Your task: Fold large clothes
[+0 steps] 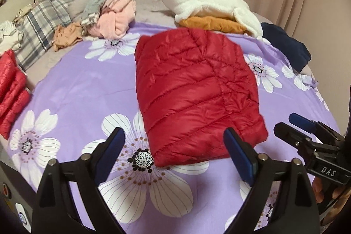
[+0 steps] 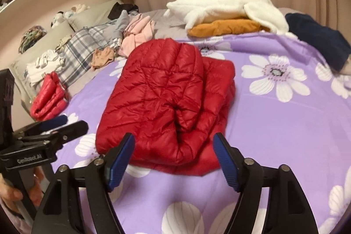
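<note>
Both sets of jaws stand wide apart with nothing between them: the left gripper (image 1: 173, 146) and the right gripper (image 2: 173, 152) hang just above the near edge of the folded red puffer jacket (image 1: 195, 91), neither pad touching it. From the left wrist view the jacket lies just past the fingertips and slightly to the right, a tidy quilted rectangle; from the right wrist view it sits straight ahead, its folded layers bulging toward the camera. It rests flat in the middle of the purple flowered bedspread (image 1: 87, 84). Behind it, at the far side of the bed, a white fleece (image 1: 208, 3) lies stacked on an orange garment (image 1: 210, 24), with a dark navy garment (image 1: 287, 45) beside them. To the left are a pink garment (image 1: 116, 16), a plaid pillow (image 1: 43, 25) and a second red quilted piece (image 1: 11, 91).
</note>
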The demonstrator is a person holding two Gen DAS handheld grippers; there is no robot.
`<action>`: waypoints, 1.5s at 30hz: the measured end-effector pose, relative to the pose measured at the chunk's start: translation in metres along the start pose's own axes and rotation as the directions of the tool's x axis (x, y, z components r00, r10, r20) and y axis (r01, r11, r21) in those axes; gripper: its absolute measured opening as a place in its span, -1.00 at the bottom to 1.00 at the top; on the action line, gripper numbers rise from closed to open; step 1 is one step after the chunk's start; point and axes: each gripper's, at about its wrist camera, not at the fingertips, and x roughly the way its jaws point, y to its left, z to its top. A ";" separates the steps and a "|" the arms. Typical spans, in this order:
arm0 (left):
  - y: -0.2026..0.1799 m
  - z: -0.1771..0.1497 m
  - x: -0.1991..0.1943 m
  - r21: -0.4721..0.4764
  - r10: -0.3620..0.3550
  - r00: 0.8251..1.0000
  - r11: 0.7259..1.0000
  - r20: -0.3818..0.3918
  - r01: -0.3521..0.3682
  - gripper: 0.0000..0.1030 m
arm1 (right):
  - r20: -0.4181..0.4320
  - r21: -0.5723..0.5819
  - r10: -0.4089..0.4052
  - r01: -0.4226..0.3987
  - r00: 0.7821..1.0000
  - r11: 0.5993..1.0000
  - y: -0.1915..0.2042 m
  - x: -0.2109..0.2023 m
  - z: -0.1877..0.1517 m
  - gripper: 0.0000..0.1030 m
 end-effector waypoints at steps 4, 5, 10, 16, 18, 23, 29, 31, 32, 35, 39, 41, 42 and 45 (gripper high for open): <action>-0.004 0.002 -0.021 0.001 -0.001 1.000 1.000 0.019 0.001 0.94 | 0.006 -0.002 -0.009 0.009 1.000 1.000 0.006 -0.012 0.002 0.70; -0.006 0.002 -0.025 0.000 0.005 1.000 1.000 0.020 -0.005 0.97 | 0.007 -0.006 -0.015 0.016 1.000 1.000 0.008 -0.014 0.002 0.71; -0.005 0.002 -0.046 -0.026 0.019 0.999 1.000 0.034 -0.018 0.99 | 0.019 -0.025 -0.045 0.046 0.999 0.999 0.022 -0.028 0.003 0.78; -0.006 0.002 -0.069 -0.025 0.044 0.998 0.999 0.049 -0.043 0.99 | 0.036 -0.032 -0.059 0.060 0.998 0.998 0.033 -0.040 0.004 0.97; -0.009 0.000 -0.073 -0.019 0.046 0.998 0.999 0.051 -0.045 0.99 | 0.041 -0.031 -0.061 0.062 0.997 0.998 0.035 -0.042 0.005 0.97; -0.010 -0.006 -0.073 -0.011 0.082 0.996 0.997 0.037 -0.082 0.99 | 0.045 -0.033 -0.070 0.071 0.997 0.997 0.039 -0.043 0.003 0.97; -0.010 -0.010 -0.067 -0.008 0.100 0.995 0.995 0.015 -0.100 0.99 | 0.031 -0.018 -0.071 0.072 0.997 0.997 0.037 -0.043 0.002 0.97; -0.011 -0.011 -0.068 -0.008 0.102 0.995 0.995 0.016 -0.102 0.99 | 0.035 -0.021 -0.072 0.073 0.997 0.997 0.038 -0.044 0.002 0.97; -0.011 -0.010 -0.068 -0.007 0.102 0.995 0.995 0.017 -0.102 0.99 | 0.035 -0.023 -0.071 0.072 0.997 0.997 0.038 -0.044 0.002 0.97; -0.011 -0.009 -0.069 -0.008 0.100 0.995 0.995 0.017 -0.100 0.99 | 0.035 -0.026 -0.065 0.066 0.997 0.997 0.038 -0.044 0.004 0.97; -0.013 -0.009 -0.069 -0.004 0.104 0.994 0.995 0.017 -0.104 0.99 | 0.037 -0.029 -0.067 0.068 0.997 0.997 0.037 -0.044 0.005 0.97; -0.013 -0.008 -0.069 -0.001 0.104 0.994 0.995 0.018 -0.104 0.99 | 0.037 -0.029 -0.064 0.065 0.997 0.997 0.037 -0.044 0.006 0.97; -0.014 -0.007 -0.069 0.000 0.104 0.994 0.995 0.019 -0.104 0.99 | 0.037 -0.027 -0.064 0.065 0.997 0.998 0.036 -0.044 0.006 0.97; -0.014 -0.007 -0.070 -0.001 0.104 0.994 0.995 0.021 -0.104 0.99 | 0.037 -0.029 -0.065 0.066 0.997 0.997 0.036 -0.044 0.007 0.97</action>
